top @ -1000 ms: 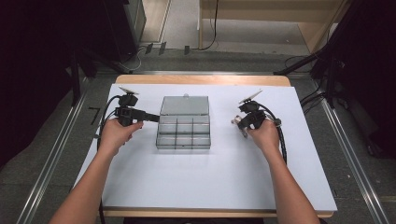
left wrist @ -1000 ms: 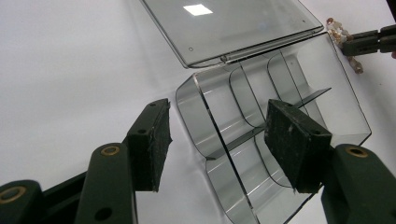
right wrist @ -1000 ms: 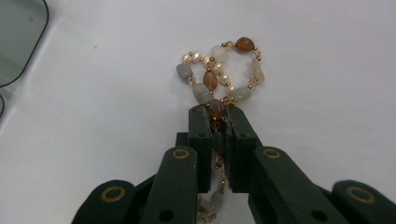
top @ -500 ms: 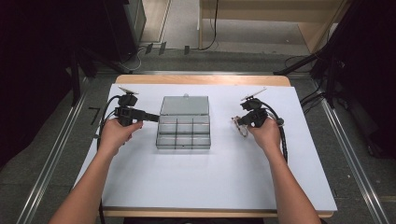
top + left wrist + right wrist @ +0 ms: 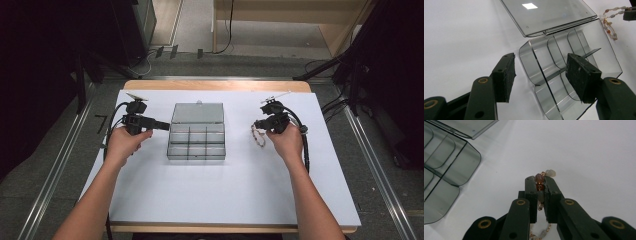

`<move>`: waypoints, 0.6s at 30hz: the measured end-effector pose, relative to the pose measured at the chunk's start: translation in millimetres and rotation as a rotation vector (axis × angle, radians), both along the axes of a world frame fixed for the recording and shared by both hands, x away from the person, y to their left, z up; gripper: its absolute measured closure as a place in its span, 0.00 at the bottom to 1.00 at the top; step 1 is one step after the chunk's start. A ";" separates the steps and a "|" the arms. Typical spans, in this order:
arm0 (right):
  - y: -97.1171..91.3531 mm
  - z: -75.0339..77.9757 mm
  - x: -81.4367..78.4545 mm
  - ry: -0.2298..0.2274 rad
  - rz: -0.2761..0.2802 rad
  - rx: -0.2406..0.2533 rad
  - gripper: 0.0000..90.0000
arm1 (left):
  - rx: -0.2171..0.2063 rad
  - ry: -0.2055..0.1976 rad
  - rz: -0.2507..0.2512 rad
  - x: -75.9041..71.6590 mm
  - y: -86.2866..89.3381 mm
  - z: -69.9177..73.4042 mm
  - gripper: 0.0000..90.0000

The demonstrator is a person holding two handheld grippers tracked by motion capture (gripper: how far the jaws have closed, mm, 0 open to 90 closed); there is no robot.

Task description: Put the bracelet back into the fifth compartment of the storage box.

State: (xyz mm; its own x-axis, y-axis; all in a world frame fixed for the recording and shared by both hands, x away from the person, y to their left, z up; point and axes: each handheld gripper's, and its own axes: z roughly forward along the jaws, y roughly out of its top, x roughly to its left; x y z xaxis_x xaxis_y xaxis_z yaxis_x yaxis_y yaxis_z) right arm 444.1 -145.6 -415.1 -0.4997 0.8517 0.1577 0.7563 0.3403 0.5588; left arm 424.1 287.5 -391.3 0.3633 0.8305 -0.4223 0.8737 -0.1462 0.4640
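Right gripper view: right gripper (image 5: 540, 186) clenched on beaded bracelet (image 5: 539, 181), right of open compartment box (image 5: 196, 139); best carried level over one compartment before letting go, loose loop (image 5: 258, 136) kept off dividers, with wide-open left gripper (image 5: 541, 72) steadying box.

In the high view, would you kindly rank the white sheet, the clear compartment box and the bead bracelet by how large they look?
1. White sheet, which covers most of the tabletop.
2. Clear compartment box, with its lid open.
3. Bead bracelet, a small strand hanging from the right gripper.
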 end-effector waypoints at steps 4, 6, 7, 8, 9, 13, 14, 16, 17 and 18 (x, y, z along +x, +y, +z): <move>-2.4 8.1 -3.0 -0.038 0.001 0.016 0.94 | 0.001 0.000 0.001 0.1 0.0 -0.3 0.46; -3.4 12.7 -5.0 -0.054 0.003 0.025 0.94 | 0.001 0.001 -0.001 0.2 0.2 -0.2 0.46; -4.0 15.0 -6.0 -0.067 0.008 0.028 0.94 | 0.000 0.001 0.001 0.2 0.0 -0.2 0.46; -4.4 17.6 -7.6 -0.080 0.012 0.033 0.94 | -0.001 0.000 0.002 0.0 -0.2 -0.2 0.46; -4.6 19.9 -8.9 -0.083 0.009 0.034 0.94 | -0.001 0.000 0.002 0.0 -0.2 -0.1 0.46; -5.7 29.0 -13.7 -0.118 0.019 0.050 0.94 | 0.000 0.000 -0.001 0.1 0.4 0.0 0.46; -6.1 30.6 -14.7 -0.122 0.022 0.054 0.94 | 0.000 0.000 -0.001 0.2 0.8 0.1 0.46; -6.6 35.2 -17.1 -0.135 0.025 0.062 0.94 | -0.004 0.000 0.002 0.2 1.1 0.2 0.46; -6.9 37.2 -18.1 -0.146 0.029 0.065 0.94 | -0.003 0.001 0.003 0.2 1.3 0.3 0.46; -7.0 39.2 -19.2 -0.150 0.030 0.071 0.94 | -0.004 0.000 0.004 0.2 1.5 0.3 0.46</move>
State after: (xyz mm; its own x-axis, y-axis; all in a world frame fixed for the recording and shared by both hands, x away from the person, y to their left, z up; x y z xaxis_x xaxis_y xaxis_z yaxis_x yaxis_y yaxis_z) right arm 424.9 -152.6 -375.9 -0.5473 0.8254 0.1387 0.6528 0.3173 0.6878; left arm 424.2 288.9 -391.0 0.3597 0.8304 -0.4255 0.8742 -0.1405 0.4649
